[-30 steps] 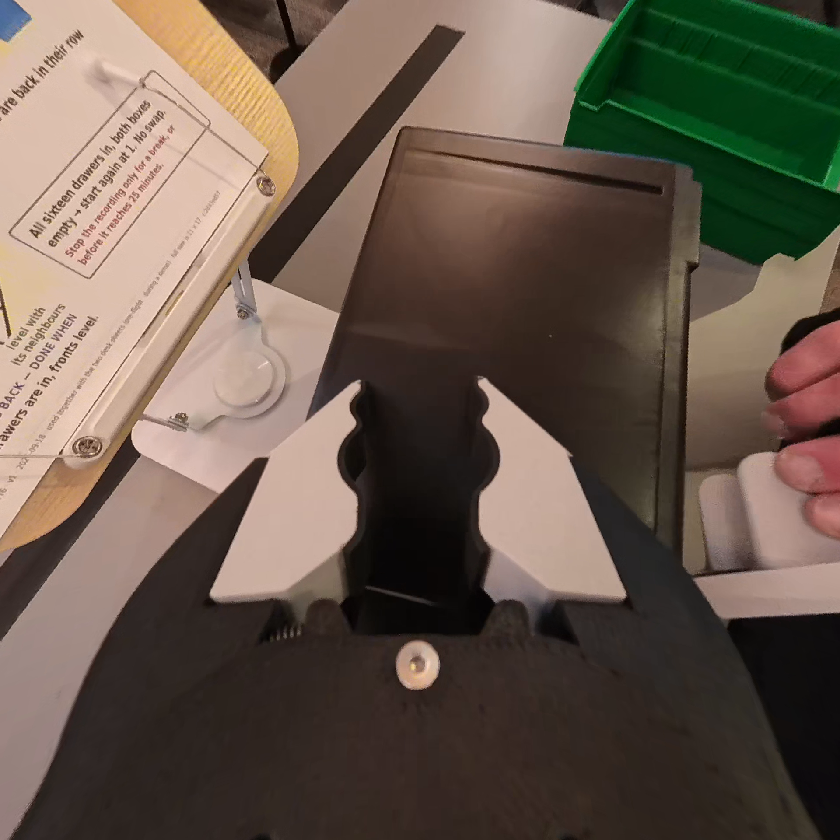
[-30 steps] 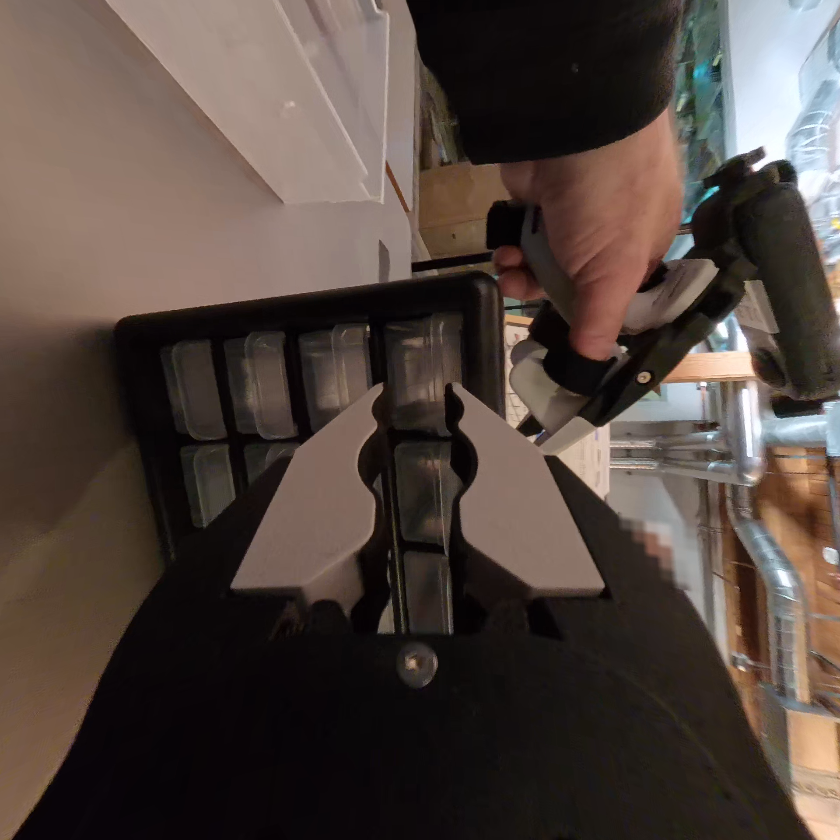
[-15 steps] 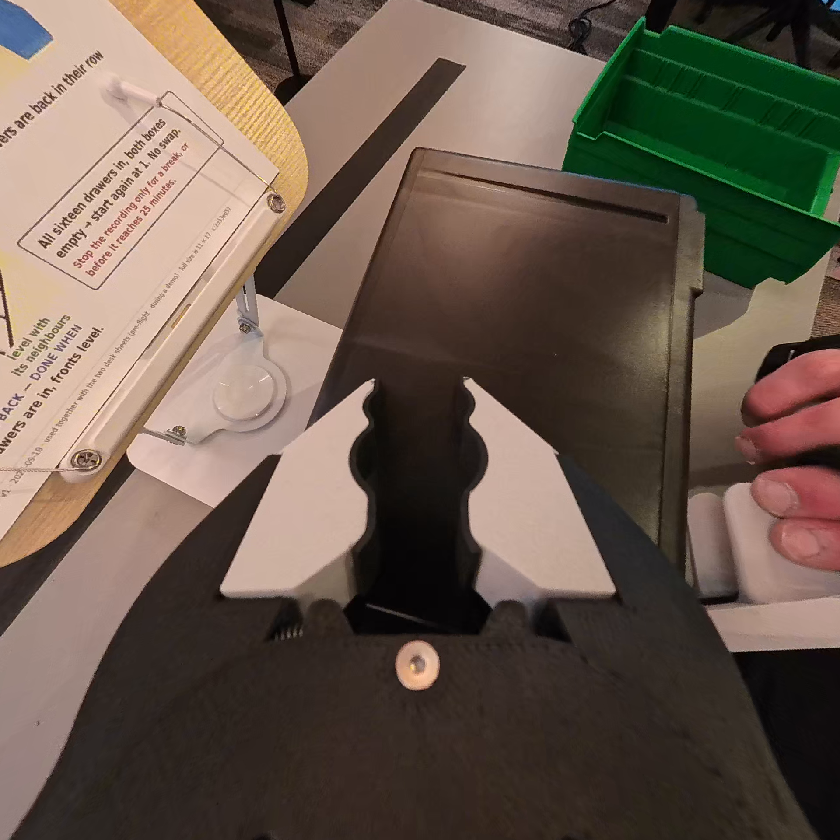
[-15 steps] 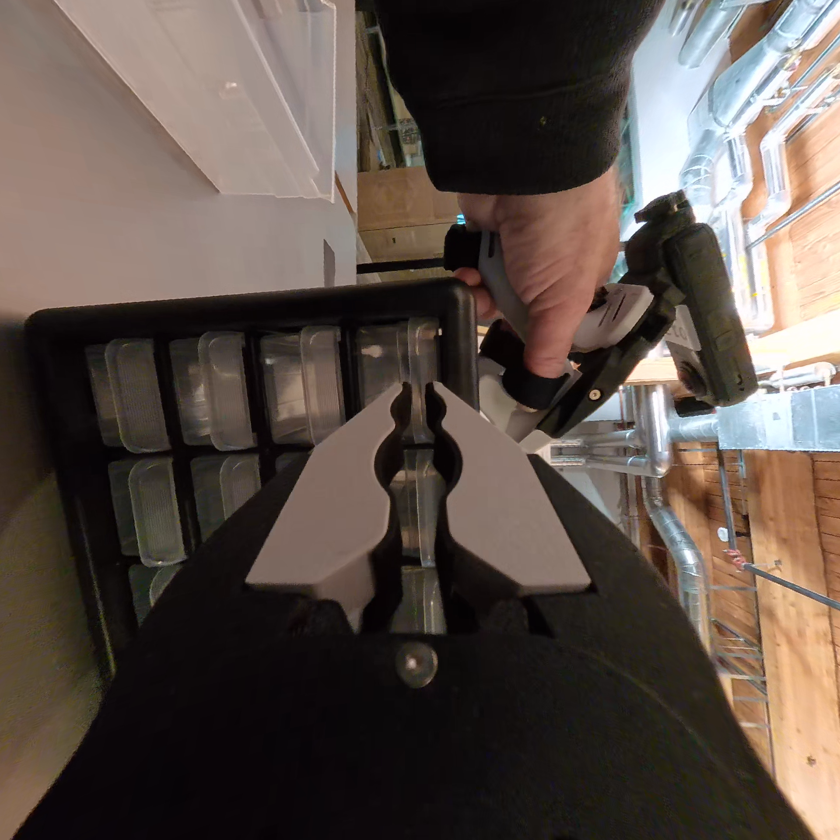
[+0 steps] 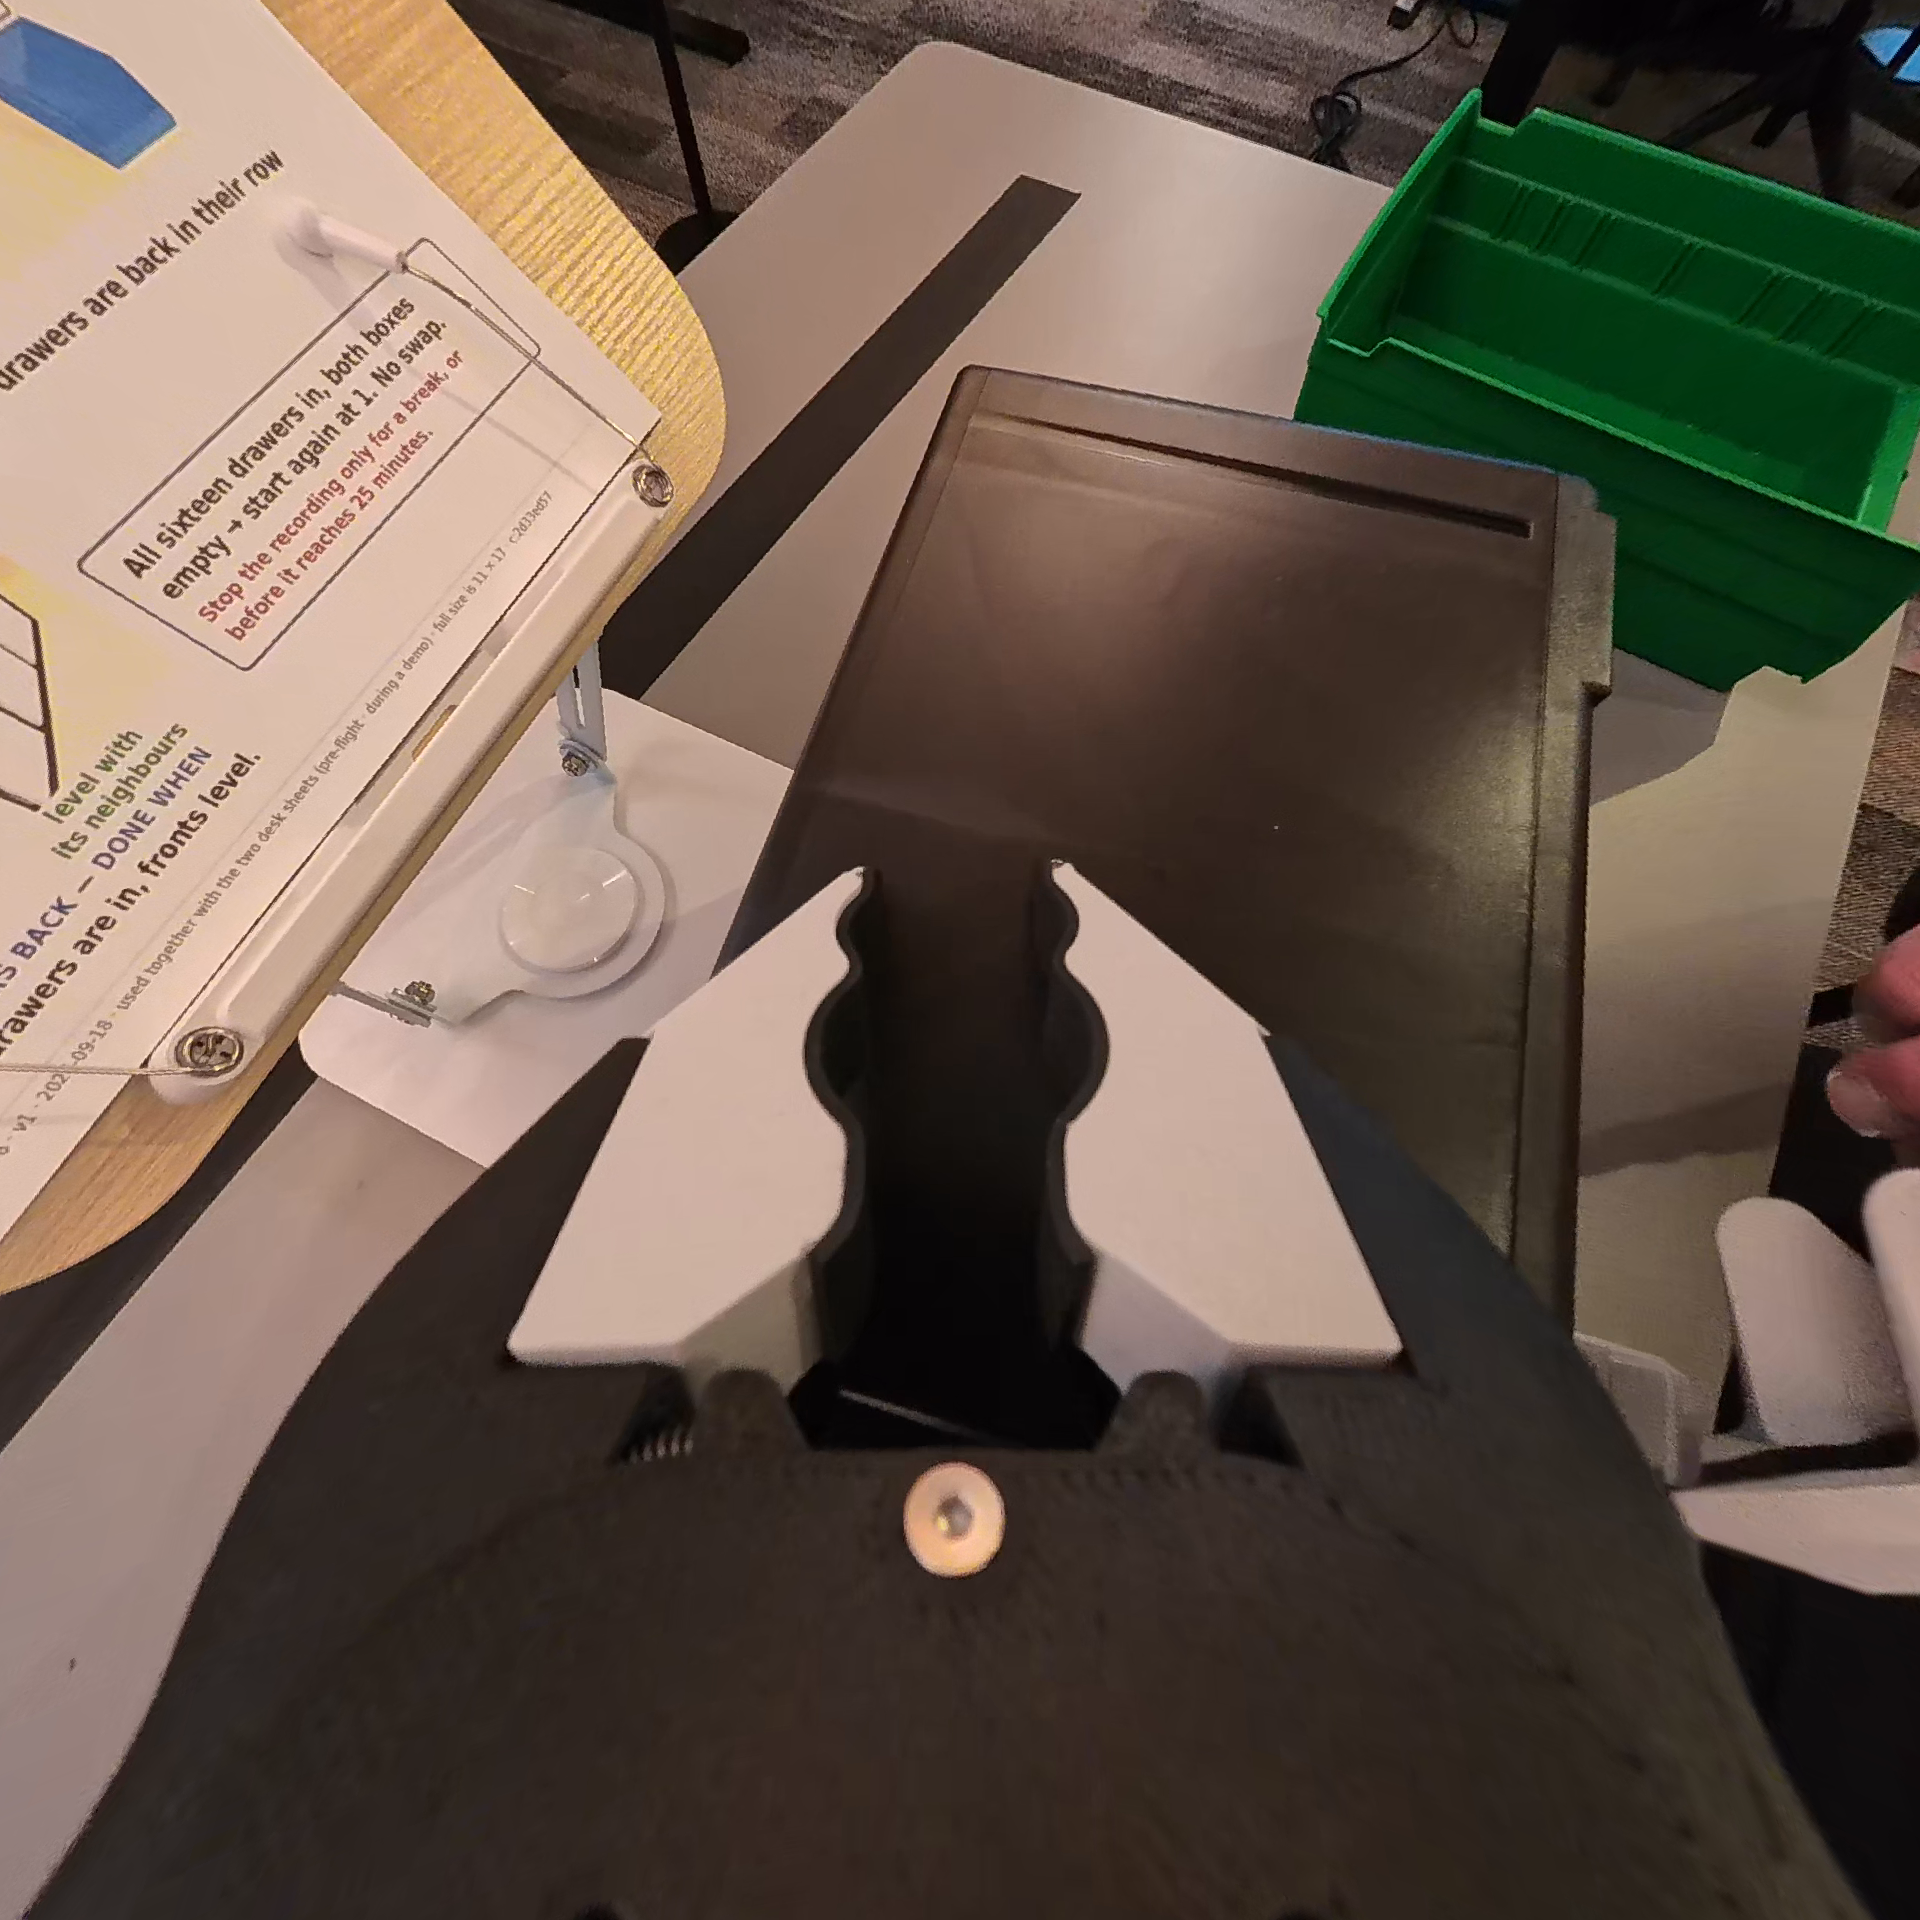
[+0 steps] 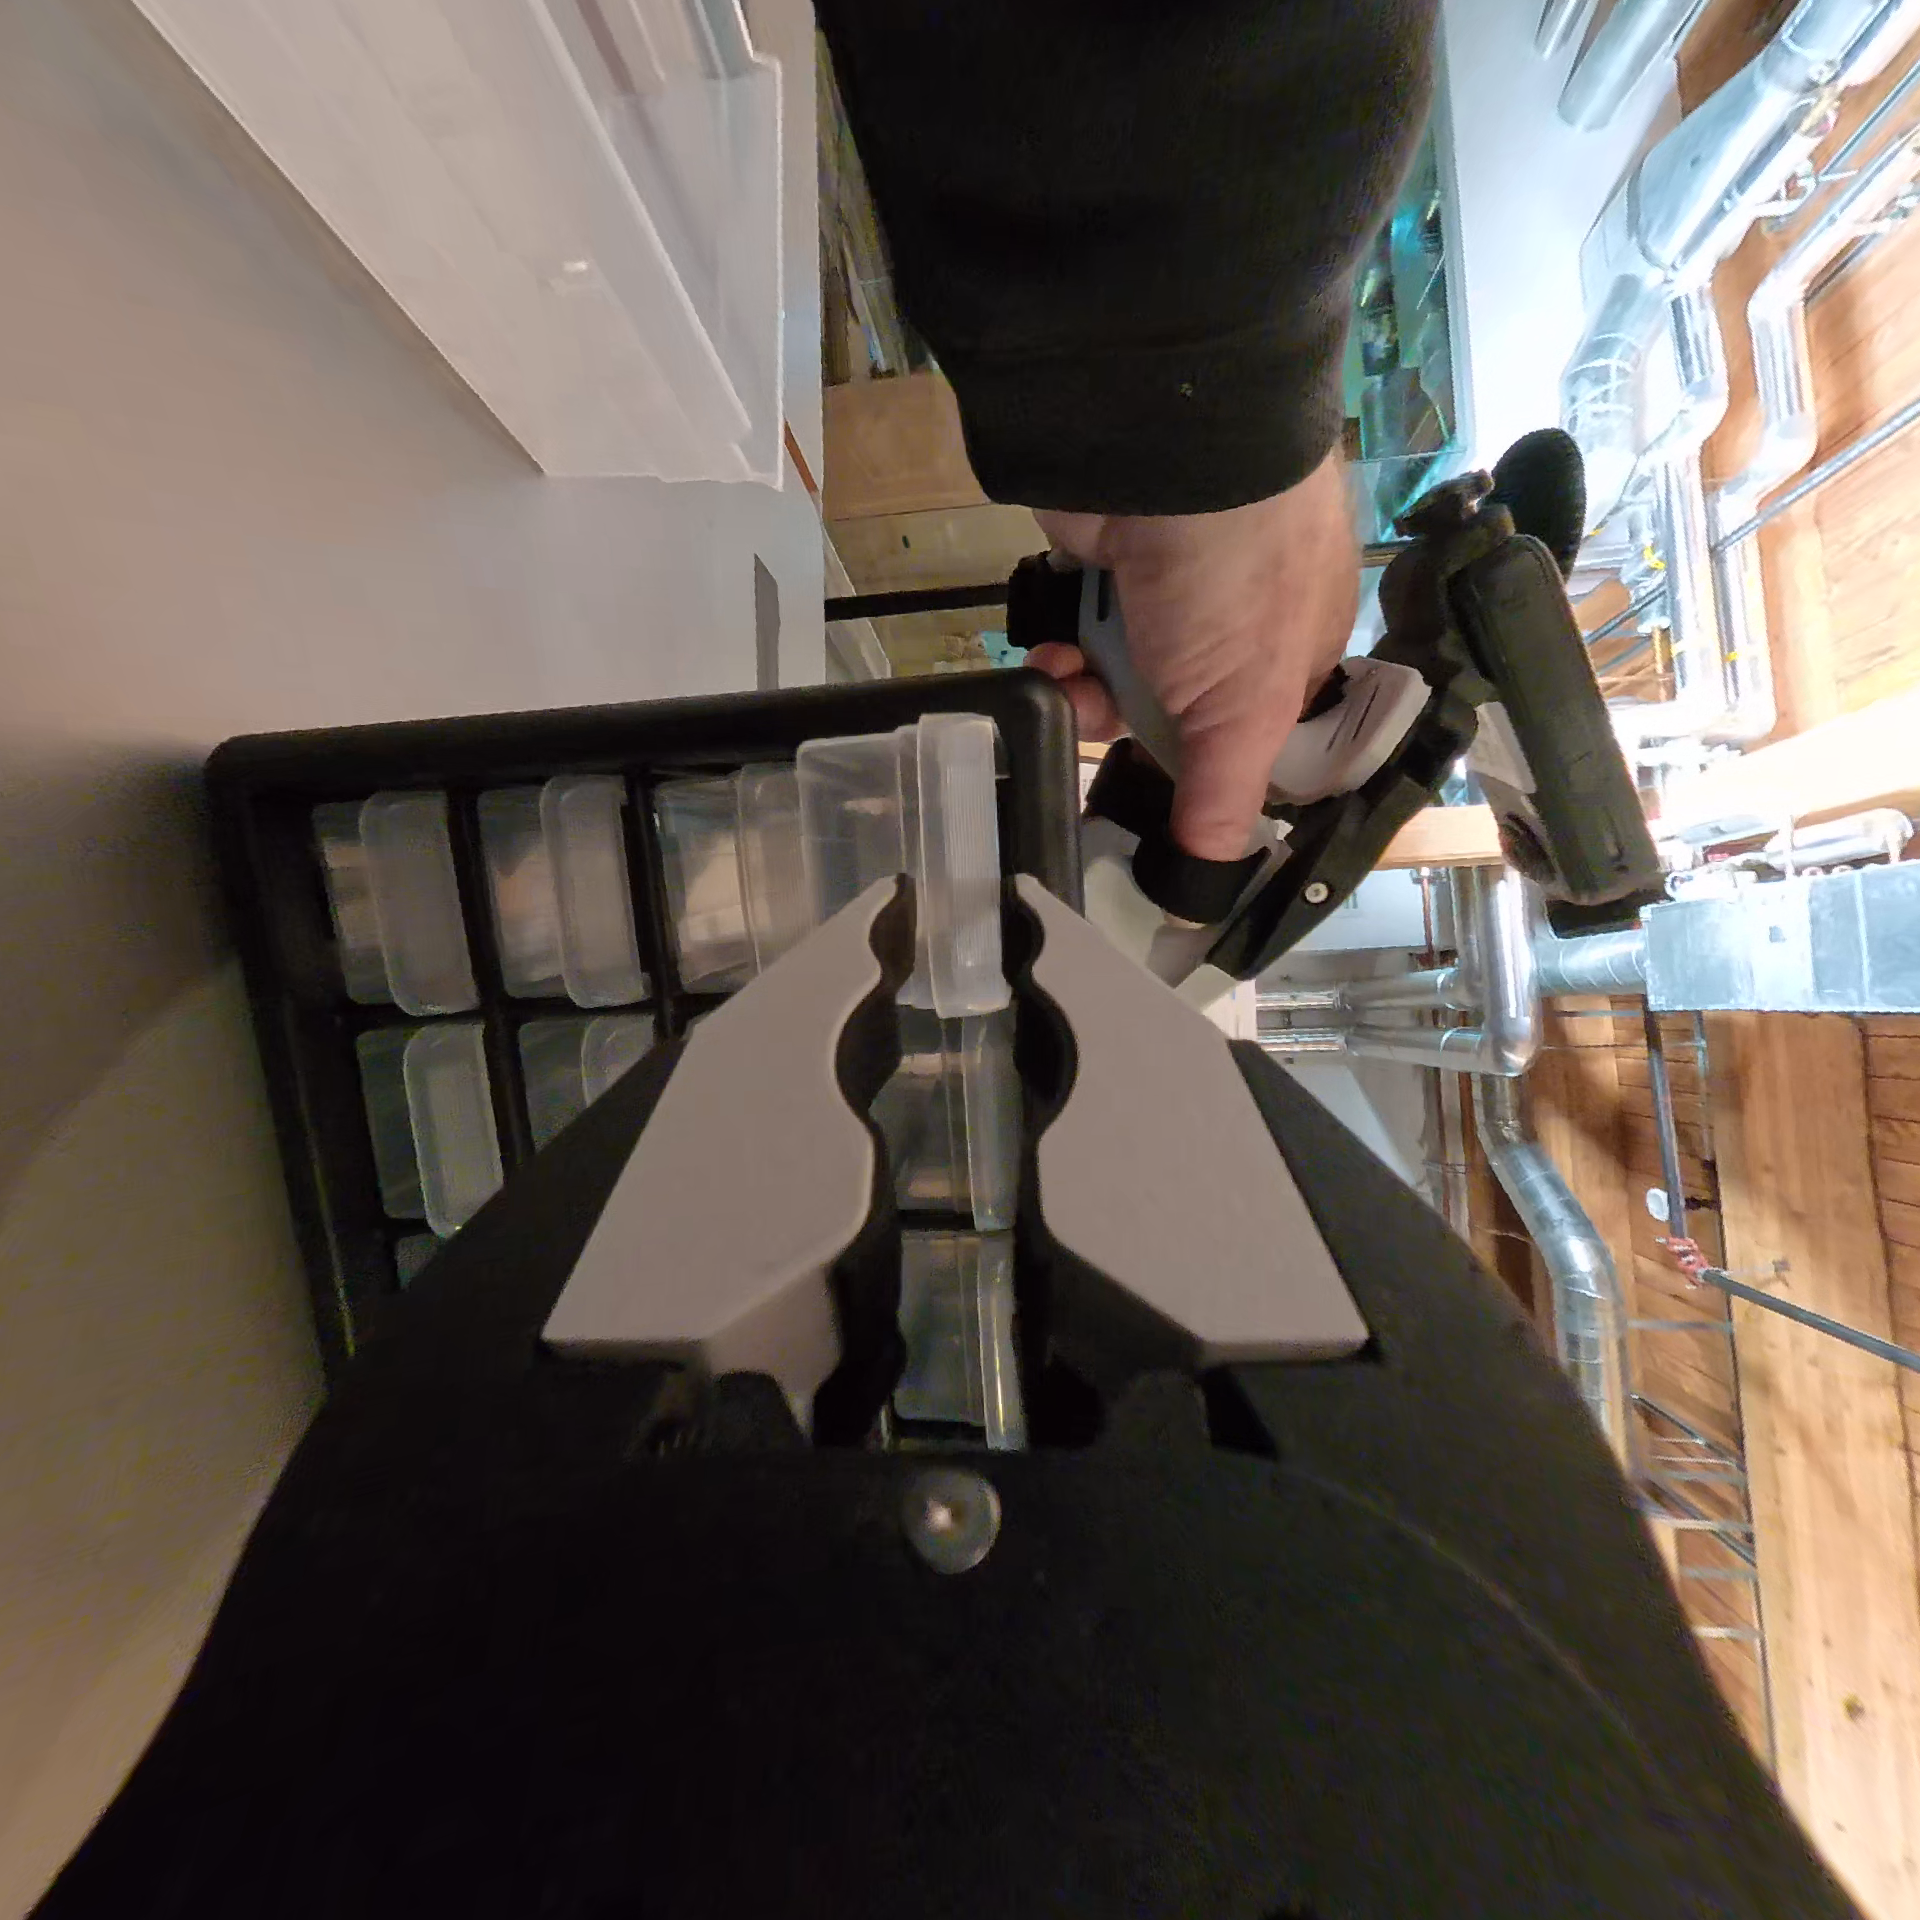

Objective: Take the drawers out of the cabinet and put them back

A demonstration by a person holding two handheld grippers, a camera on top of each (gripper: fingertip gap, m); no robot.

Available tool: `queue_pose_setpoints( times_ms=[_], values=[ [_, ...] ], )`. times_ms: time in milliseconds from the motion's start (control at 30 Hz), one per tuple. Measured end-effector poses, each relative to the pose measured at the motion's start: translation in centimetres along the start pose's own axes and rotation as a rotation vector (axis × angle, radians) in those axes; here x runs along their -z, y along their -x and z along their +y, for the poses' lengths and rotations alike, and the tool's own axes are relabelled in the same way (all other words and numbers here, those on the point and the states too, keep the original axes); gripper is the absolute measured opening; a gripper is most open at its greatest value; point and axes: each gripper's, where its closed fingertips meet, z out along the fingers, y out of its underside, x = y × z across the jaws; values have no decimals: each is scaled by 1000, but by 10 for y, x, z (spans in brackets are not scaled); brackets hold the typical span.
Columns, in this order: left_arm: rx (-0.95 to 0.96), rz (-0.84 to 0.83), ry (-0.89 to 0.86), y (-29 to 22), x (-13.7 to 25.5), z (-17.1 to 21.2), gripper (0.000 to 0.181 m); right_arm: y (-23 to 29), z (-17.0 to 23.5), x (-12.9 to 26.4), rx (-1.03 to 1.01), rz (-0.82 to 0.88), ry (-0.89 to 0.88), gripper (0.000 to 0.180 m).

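**Corner drawer drawn partway out while the cabinet was braced**

Since the earlier frame, one clear drawer (image 6: 951, 862) had slid out of the black cabinet (image 6: 623, 727), its front tab standing proud of its neighbours between the right gripper (image 6: 956, 894) fingers, which looked clamped on it. Likely to stop the cabinet sliding, the left gripper (image 5: 956, 883) lay over the cabinet top (image 5: 1247, 665), fingers apart with nothing gripped. A hand (image 6: 1216, 665) held it angled down from above. Beyond its fingertips sat green bins (image 5: 1621, 416) on the tabletop (image 5: 1195, 281).
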Motion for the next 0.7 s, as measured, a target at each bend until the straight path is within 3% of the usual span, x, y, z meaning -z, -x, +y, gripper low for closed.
queue_pose_setpoints(
  times_ms=[700],
  values=[
    [7, -12, -22, 2, 0, -2, 25, 10, -33, 65, 3, -31, -73, 10]
  ],
)
